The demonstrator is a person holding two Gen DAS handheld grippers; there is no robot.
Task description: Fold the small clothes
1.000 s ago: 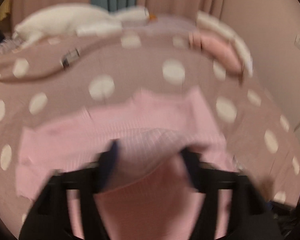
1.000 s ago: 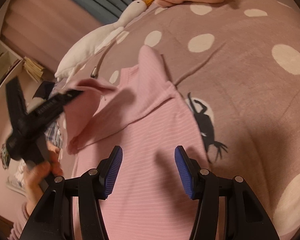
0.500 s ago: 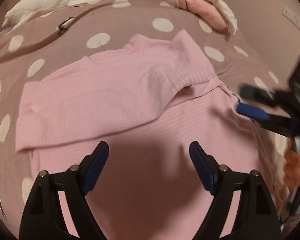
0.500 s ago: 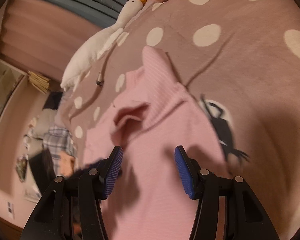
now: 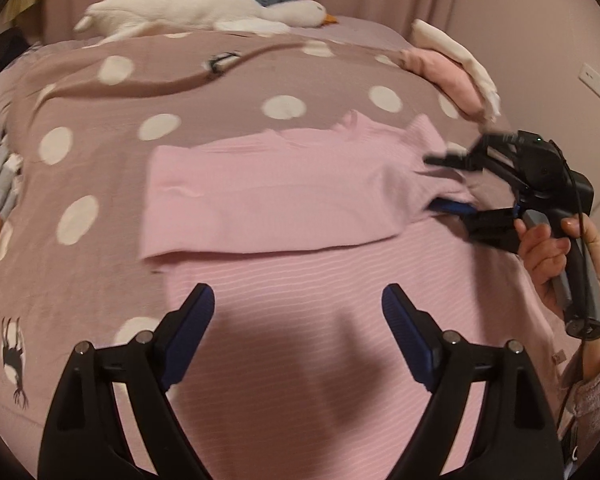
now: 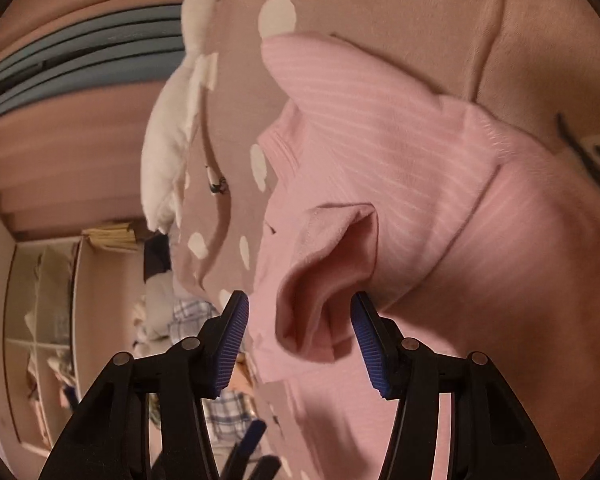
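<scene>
A pink striped top [image 5: 292, 264] lies on the dotted brown bedspread [image 5: 100, 128], one sleeve [image 5: 260, 196] folded across its chest. My left gripper [image 5: 298, 320] is open and empty above the top's lower body. My right gripper [image 6: 300, 328] is open, its jaws on either side of a raised fold of the other sleeve [image 6: 328, 280]. In the left wrist view the right gripper [image 5: 456, 184] sits at the top's right shoulder, one blue pad under the cloth edge.
A white goose plush [image 5: 204, 8] lies along the bed's far edge. A pink and white folded pile [image 5: 456, 72] rests at the far right near the wall. Plaid clothes [image 6: 220, 400] lie off the bed's left side.
My left gripper let go of the sleeve, laid it flat across the chest and drew back. My right gripper rolled sideways and moved in on the other sleeve's fold.
</scene>
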